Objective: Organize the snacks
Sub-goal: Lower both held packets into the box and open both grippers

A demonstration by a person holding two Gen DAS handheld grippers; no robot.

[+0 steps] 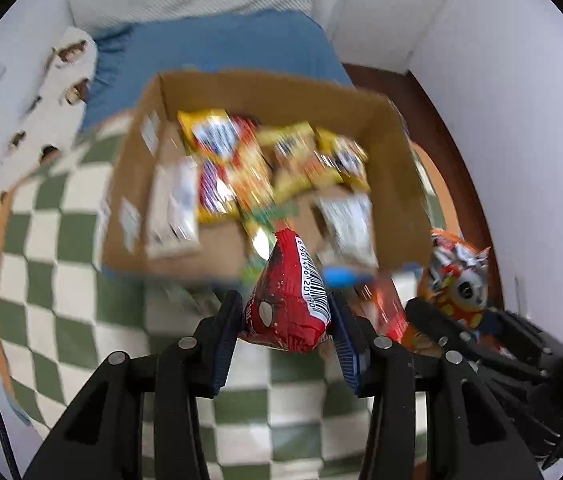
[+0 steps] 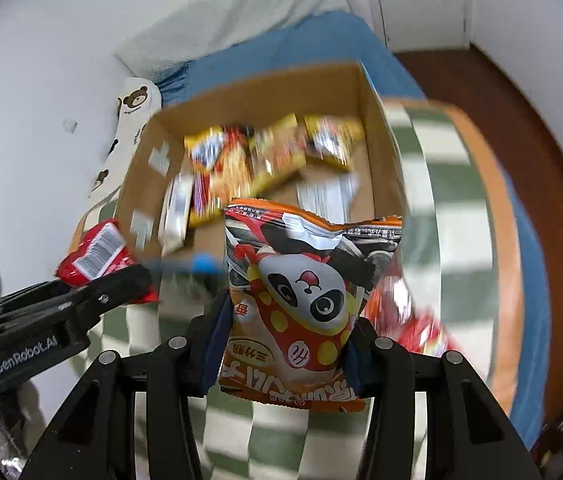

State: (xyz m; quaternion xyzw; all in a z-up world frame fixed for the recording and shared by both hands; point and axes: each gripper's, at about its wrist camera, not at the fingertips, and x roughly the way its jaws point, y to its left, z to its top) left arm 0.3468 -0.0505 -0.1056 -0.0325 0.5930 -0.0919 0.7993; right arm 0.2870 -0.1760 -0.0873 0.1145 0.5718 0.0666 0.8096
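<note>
My left gripper (image 1: pixel 285 320) is shut on a red snack packet (image 1: pixel 287 304) with a barcode, held just short of the near wall of an open cardboard box (image 1: pixel 401 200). The box holds several yellow, red and white snack packs (image 1: pixel 241 160). My right gripper (image 2: pixel 281 332) is shut on an orange panda snack bag (image 2: pixel 301 300), also held in front of the box (image 2: pixel 381 152). The panda bag shows at the right of the left wrist view (image 1: pixel 457 280); the red packet shows at the left of the right wrist view (image 2: pixel 97 252).
The box stands on a green-and-white checkered cloth (image 1: pixel 61 248) over a round table with an orange rim (image 2: pixel 493 200). More red-orange packets (image 2: pixel 421 328) lie on the cloth at the right. A blue bedspread (image 1: pixel 221 48), a bear-print pillow (image 2: pixel 133 104) and white walls lie beyond.
</note>
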